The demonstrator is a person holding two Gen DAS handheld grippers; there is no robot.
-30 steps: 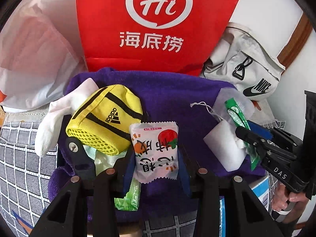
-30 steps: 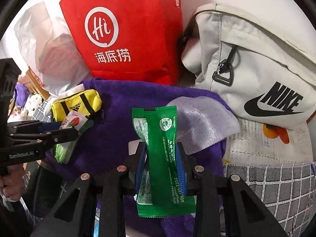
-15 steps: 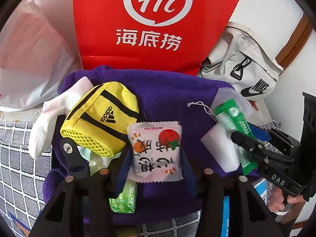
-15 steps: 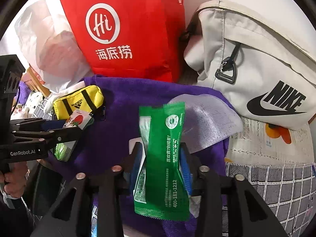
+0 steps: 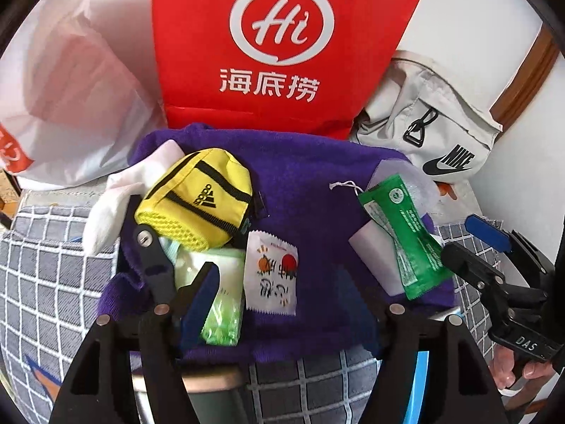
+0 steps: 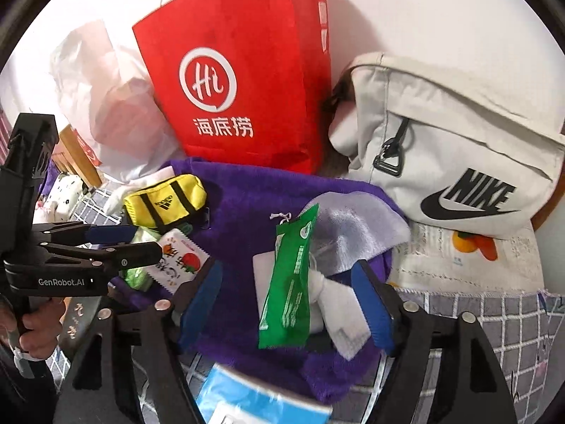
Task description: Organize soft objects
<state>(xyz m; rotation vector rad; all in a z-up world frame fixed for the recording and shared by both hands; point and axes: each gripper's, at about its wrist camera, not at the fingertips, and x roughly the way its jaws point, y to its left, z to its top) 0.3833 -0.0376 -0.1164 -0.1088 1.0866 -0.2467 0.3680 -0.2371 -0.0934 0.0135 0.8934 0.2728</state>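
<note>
Both grippers have let go since a second ago; left gripper (image 5: 279,282) and right gripper (image 6: 287,304) jaws opening, nothing pinched; snack packet (image 5: 272,275) and green sachet (image 6: 289,282) lie on purple towel (image 5: 310,183); sachet probably perched on white pad, could slide off.

Left hand-held gripper (image 5: 282,289), right hand-held gripper (image 6: 289,300): jaws opening, gripping nothing.
</note>
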